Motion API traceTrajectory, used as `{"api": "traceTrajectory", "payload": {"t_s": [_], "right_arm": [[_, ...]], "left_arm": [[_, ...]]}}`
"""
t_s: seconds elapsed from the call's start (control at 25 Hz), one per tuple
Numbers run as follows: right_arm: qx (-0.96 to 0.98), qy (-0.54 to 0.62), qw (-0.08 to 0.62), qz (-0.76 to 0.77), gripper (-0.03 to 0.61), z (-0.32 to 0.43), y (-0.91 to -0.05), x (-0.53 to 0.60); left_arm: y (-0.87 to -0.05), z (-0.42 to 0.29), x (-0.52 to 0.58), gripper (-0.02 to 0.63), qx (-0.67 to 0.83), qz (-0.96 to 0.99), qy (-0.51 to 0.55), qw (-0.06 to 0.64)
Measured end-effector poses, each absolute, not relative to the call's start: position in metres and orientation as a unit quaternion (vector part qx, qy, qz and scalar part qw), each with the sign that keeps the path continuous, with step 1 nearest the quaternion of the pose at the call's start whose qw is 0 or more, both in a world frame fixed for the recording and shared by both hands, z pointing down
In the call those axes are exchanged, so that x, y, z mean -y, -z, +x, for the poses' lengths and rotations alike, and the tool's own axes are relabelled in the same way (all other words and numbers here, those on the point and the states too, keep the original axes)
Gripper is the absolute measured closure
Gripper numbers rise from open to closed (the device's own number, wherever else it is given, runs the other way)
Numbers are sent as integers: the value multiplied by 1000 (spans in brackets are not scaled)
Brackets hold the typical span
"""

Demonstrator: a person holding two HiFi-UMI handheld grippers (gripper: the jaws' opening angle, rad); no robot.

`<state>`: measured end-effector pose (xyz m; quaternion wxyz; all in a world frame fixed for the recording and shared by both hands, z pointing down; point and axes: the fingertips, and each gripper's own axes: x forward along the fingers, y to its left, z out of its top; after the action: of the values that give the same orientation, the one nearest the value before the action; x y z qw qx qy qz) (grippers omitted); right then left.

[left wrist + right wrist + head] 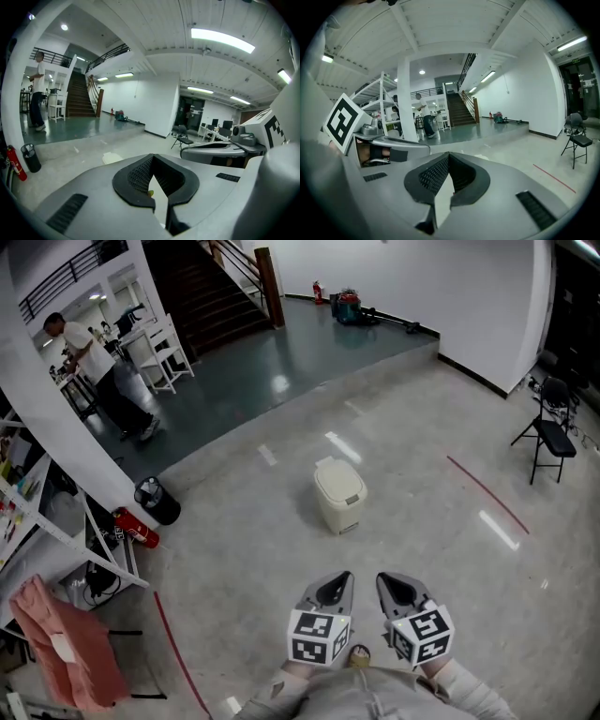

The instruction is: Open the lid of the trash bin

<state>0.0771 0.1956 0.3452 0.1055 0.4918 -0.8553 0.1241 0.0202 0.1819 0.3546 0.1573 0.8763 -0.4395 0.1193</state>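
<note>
Bin shut on the floor, tongs well short of it.

The bin [339, 495] stands on the floor [441, 521] with its lid down, ahead of both tongs and well apart from them. Left tongs [334, 585] and right tongs [397, 587] are held low, side by side, pointing at it, each closed on nothing. The hands are mostly hidden behind the cubes [319, 636].

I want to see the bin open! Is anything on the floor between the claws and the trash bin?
Nothing visible. Only bare floor lies between the left claw, the right claw and the trash bin, whose lid is down.
</note>
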Motion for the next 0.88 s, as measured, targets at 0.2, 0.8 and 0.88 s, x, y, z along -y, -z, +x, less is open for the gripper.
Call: {"api": "traceTrajectory", "payload": {"t_s": [0.2,0.8,0.88], "right_arm": [[860,-127,106,482,580,91,-349,-182],[861,-142,103,478,580,110,-359,-143],[861,-142,104,477,578,110,-361,-134]], "left_arm": [[-360,37,-169,611,444,873,-122,163],[-369,47,-127,611,455,863,-135,174],[-371,46,-117,611,456,862,-135,176]]}}
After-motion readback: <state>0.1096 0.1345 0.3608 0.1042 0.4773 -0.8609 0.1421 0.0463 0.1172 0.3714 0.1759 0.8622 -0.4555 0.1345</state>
